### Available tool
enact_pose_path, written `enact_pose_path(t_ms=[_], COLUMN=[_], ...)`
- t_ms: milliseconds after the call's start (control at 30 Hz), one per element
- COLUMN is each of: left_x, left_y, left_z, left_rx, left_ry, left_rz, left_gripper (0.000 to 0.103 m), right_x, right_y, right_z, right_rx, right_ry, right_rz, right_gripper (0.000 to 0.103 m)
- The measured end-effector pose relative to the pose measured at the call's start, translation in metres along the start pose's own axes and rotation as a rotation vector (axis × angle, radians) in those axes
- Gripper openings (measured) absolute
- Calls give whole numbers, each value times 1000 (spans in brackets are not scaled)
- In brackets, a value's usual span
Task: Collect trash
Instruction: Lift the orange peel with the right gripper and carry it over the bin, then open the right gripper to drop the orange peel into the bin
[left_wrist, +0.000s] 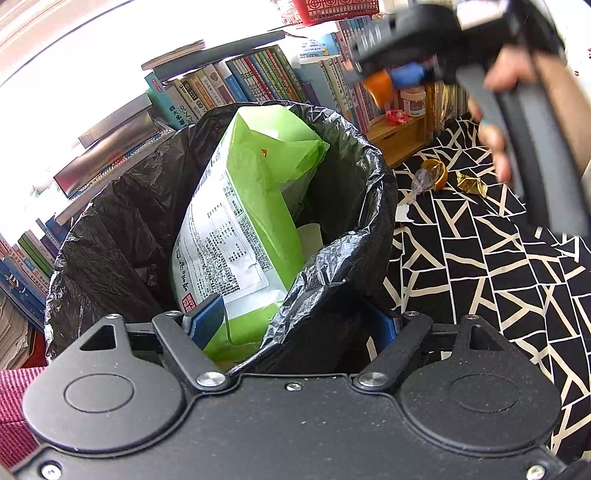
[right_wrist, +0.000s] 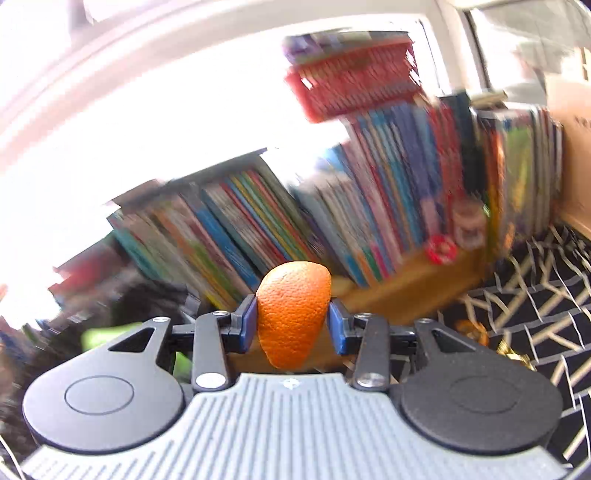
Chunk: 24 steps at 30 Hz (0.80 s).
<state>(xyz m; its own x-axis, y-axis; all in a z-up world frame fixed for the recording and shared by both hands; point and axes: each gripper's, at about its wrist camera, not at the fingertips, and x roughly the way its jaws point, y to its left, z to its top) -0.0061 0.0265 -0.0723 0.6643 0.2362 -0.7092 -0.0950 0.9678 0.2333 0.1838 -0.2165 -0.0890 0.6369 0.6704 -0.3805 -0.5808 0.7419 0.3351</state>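
- Right gripper (right_wrist: 292, 325) jaws clenched on orange peel (right_wrist: 293, 314), held in the air near the books (right_wrist: 258, 221).
- Left gripper (left_wrist: 295, 325) jaws grasping the bin liner (left_wrist: 332, 258) rim.
- More peel (left_wrist: 436, 173) and foil (left_wrist: 471, 182) lie on the tabletop (left_wrist: 480, 277).

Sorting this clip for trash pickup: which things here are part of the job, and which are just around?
Part of the job:
- orange peel, in the right gripper
- bin liner, held by the left gripper
- green package, binned
- gold wrapper
- peel scrap

Just around:
- books
- red basket
- small jar
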Motion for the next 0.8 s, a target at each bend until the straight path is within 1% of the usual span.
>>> enact_pose_path(t_ms=[100,233,333,433,567,800], left_x=[0,0,0,0,0,0], left_y=[0,0,0,0,0,0], left_z=[0,0,0,0,0,0], left_rx=[0,0,0,2,1,3], left_ry=[0,-2,-1,-2,-2,-2], left_rz=[0,0,0,0,0,0], left_gripper=[80,80,80,80,80,80], right_x=[-14,-27,-37,-43,-41,-35], right_y=[12,34,54,71,83,83], right_z=[11,18,14,6,-3,-11], right_rx=[-15,-62,-103,-152,-180,-186], right_ry=[-31,-45,-44,-31,8,60], right_rz=[85,208,315,389,443,470], right_gripper=[46,47,47,47,47,50])
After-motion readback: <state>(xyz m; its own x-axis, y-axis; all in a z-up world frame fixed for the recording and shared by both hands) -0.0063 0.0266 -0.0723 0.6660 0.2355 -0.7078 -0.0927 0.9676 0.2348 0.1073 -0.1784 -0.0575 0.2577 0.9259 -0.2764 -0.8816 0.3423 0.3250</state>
